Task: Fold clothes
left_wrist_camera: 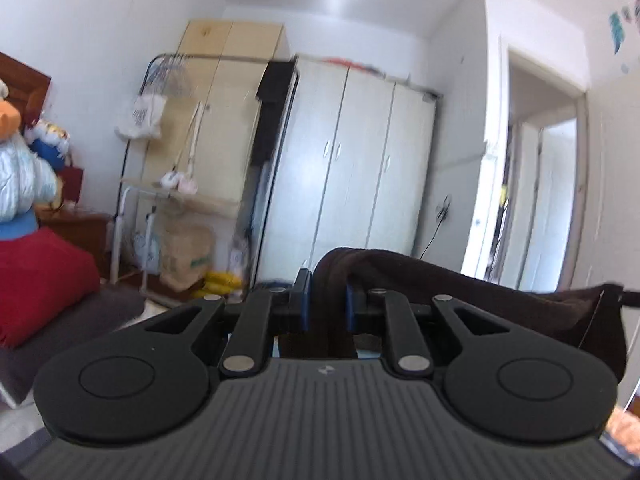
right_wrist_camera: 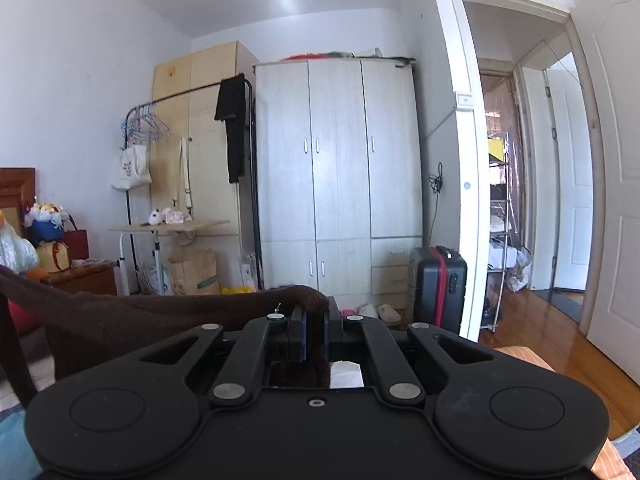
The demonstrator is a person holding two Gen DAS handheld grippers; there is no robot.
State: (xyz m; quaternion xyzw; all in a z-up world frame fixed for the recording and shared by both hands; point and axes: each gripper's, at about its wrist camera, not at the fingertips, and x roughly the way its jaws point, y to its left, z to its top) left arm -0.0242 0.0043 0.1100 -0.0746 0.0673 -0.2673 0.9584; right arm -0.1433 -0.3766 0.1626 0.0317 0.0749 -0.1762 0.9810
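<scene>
A dark brown knit garment (left_wrist_camera: 460, 280) is held up in the air between both grippers. My left gripper (left_wrist_camera: 328, 304) is shut on one end of it, and the cloth stretches away to the right in the left wrist view. My right gripper (right_wrist_camera: 314, 328) is shut on the other end of the garment (right_wrist_camera: 160, 316), which stretches away to the left and hangs down at the left edge. Both cameras point level across the bedroom. What lies below the garment is hidden by the gripper bodies.
A white wardrobe (right_wrist_camera: 336, 168) and a beige wardrobe (right_wrist_camera: 200, 120) stand ahead, with a clothes rack (right_wrist_camera: 192, 92) and a small table (right_wrist_camera: 172, 226). A black suitcase (right_wrist_camera: 438, 284) stands by the open doorway (right_wrist_camera: 520, 180). A red pillow (left_wrist_camera: 40, 280) lies on the bed at left.
</scene>
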